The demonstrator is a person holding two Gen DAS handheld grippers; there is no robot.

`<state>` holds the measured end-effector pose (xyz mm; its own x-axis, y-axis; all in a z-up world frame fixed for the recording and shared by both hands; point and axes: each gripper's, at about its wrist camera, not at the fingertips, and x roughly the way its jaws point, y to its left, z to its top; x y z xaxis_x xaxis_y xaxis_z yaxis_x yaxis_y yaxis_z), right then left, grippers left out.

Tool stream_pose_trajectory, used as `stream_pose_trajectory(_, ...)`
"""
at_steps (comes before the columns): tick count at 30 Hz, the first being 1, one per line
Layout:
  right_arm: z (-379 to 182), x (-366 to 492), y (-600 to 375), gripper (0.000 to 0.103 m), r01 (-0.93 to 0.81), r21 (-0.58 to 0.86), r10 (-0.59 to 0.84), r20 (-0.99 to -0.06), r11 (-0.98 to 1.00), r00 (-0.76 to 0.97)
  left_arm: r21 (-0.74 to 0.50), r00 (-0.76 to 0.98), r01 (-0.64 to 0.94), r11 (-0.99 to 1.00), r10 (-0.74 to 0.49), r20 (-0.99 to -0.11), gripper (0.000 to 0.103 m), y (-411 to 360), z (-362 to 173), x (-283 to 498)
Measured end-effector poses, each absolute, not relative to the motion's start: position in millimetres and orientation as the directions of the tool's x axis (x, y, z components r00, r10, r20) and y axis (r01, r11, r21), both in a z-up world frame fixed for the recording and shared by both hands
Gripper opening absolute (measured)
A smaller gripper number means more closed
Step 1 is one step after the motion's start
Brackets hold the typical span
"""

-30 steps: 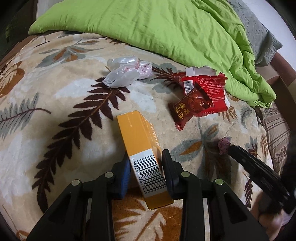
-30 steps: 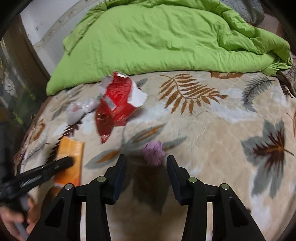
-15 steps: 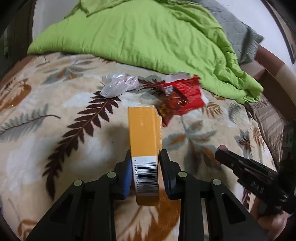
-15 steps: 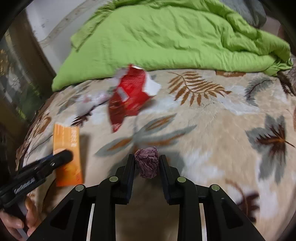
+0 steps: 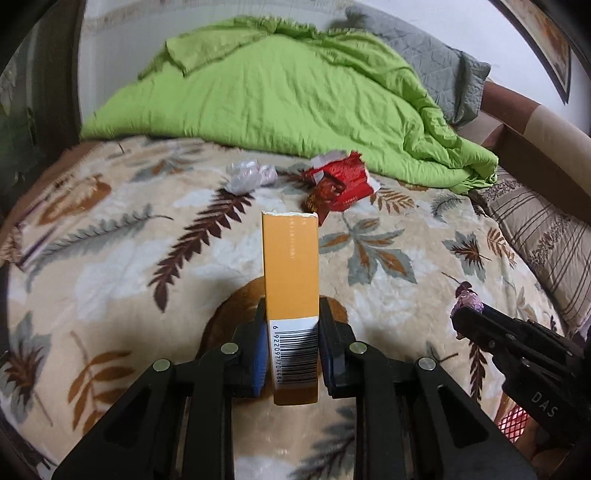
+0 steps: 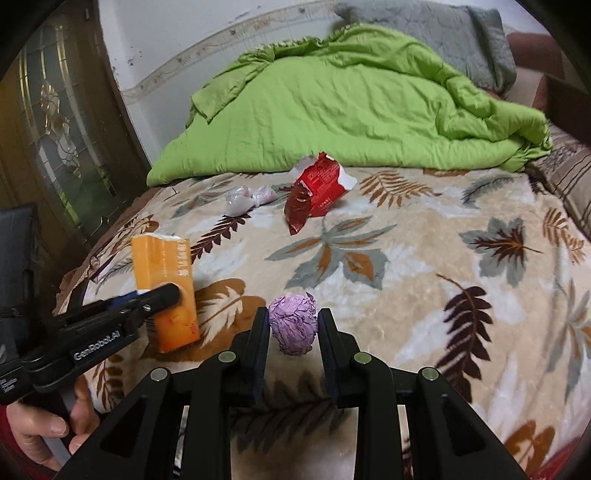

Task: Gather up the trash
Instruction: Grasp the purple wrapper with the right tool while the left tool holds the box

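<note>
My left gripper point(image 5: 291, 325) is shut on an orange carton point(image 5: 291, 266) with a barcode at its near end, lifted clear of the bed. The right wrist view shows the same carton point(image 6: 164, 273) at the left, clamped by that gripper. My right gripper point(image 6: 291, 325) is shut on a crumpled purple paper ball point(image 6: 293, 323), also off the blanket; in the left wrist view the ball point(image 5: 467, 297) shows at that gripper's tip. Farther up the bed lie a red snack wrapper point(image 6: 317, 186) and a crumpled clear plastic bag point(image 6: 249, 195).
A leaf-patterned beige blanket point(image 6: 424, 258) covers the bed. A bunched green duvet point(image 6: 351, 107) and a grey pillow point(image 6: 443, 33) lie at the head end. A dark door with patterned glass point(image 6: 59, 110) stands to the left. A hand point(image 6: 48, 432) holds the left gripper's handle.
Both grippers closed on their items, the left on the carton and the right on the purple ball, then rose and drew back from the bed. The carton now points straight ahead.
</note>
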<state>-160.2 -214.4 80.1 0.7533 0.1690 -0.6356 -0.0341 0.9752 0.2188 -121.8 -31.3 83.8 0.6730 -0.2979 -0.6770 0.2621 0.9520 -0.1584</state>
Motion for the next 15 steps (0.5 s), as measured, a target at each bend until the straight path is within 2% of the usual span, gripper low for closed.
stream_pose_trajectory(7,83,-186,-211,0.029,-0.026,0.196,0.142,-0.605,0.980,0.783,-0.049,0.733,0.295,0.954,-0.259,-0.629,0.022,-48,90,-161)
stream_pose_trajectory(15,85,-196,-211,0.029,-0.019,0.179,0.123,-0.592,0.984,0.796,-0.036,0.737,0.292,0.956,-0.249,-0.629,0.022,-47,92,-172)
